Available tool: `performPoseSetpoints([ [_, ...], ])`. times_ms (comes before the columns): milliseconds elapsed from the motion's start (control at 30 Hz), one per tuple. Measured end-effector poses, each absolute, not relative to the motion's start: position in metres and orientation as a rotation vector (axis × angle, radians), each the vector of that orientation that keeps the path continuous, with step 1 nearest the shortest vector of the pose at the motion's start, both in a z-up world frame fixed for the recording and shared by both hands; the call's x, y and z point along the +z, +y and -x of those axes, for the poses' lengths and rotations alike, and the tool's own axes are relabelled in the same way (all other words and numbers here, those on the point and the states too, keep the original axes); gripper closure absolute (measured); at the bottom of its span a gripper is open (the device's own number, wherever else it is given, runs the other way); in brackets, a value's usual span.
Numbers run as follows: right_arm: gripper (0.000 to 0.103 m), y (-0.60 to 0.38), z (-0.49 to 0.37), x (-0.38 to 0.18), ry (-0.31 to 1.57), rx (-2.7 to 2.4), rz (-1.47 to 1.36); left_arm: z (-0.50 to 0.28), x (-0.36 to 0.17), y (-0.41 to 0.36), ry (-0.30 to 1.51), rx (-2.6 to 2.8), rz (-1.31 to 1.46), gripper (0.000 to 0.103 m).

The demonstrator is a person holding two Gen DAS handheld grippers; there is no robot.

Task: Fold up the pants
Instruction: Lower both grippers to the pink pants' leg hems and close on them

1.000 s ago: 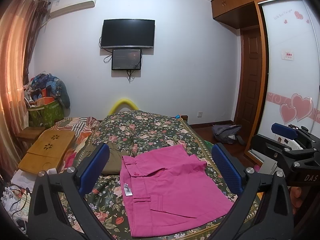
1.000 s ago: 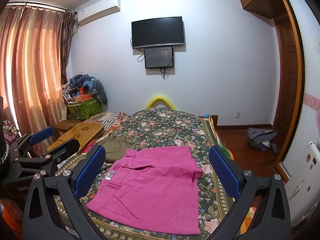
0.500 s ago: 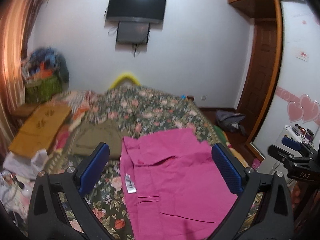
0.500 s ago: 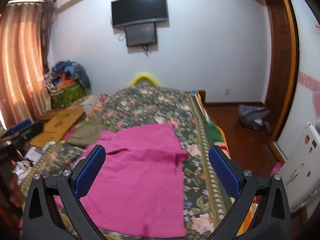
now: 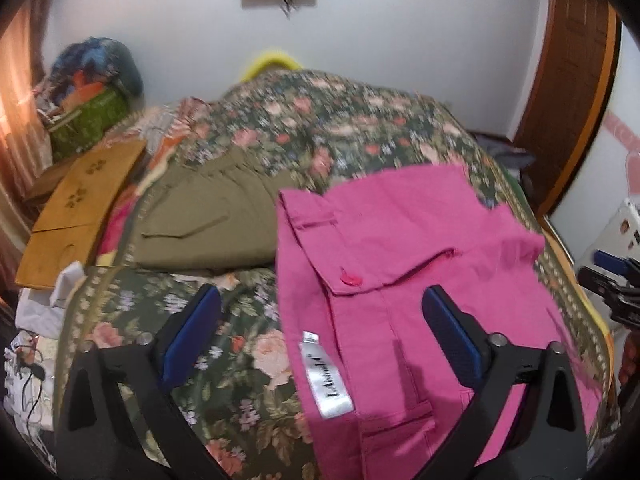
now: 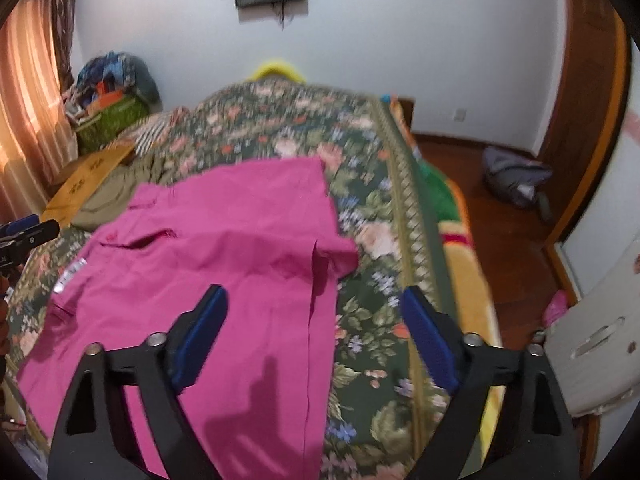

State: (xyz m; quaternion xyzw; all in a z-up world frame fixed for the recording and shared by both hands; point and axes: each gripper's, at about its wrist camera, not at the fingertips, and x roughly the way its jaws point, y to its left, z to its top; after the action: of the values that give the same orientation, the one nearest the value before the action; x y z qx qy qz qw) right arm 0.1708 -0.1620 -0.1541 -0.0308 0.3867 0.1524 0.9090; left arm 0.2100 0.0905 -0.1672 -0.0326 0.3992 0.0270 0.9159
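Note:
Pink pants (image 5: 404,272) lie flat on the floral bedspread (image 5: 240,352), waistband with a pink button and a white label (image 5: 326,376) toward the left. My left gripper (image 5: 322,330) is open and empty, just above the waistband edge near the label. In the right wrist view the pants (image 6: 224,264) spread across the near left of the bed. My right gripper (image 6: 314,334) is open and empty, above the pants' right edge. The left gripper shows at the left edge of the right wrist view (image 6: 24,236), the right gripper at the right edge of the left wrist view (image 5: 612,280).
Olive-green pants (image 5: 212,216) lie folded on the bed beyond the pink ones. A wooden lap tray (image 5: 80,204) and a green bag (image 5: 88,120) are on the left. The bed's right edge (image 6: 452,264) drops to a wood floor with a grey bag (image 6: 516,176).
Both grippers have dropped and tilted down toward the bed, closing in on the pink pants. Both stay open. The pants have not moved.

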Motion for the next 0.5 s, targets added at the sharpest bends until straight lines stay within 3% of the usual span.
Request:
performPoseSetpoints([
  [67,0.039,-0.161,-0.183,-0.169,0.861,0.354,0.040,-0.217,-0.178,0.085,0.866,0.019,0.072,0.016],
  [267,0.060,-0.162,-0.206,-0.197,0.965,0.413,-0.020,-0.230,-0.200,0.080,0.936,-0.010,0.059,0.035],
  [333,0.064,-0.164,-0.210,-0.203,0.982,0.417,-0.029,-0.234,-0.208,0.080,0.967,-0.032,0.079,0.042],
  [500,0.067,-0.169,-0.210,-0.208,1.004,0.455,-0.055,-0.235,-0.217,0.086,0.997,-0.063,0.136,0.044],
])
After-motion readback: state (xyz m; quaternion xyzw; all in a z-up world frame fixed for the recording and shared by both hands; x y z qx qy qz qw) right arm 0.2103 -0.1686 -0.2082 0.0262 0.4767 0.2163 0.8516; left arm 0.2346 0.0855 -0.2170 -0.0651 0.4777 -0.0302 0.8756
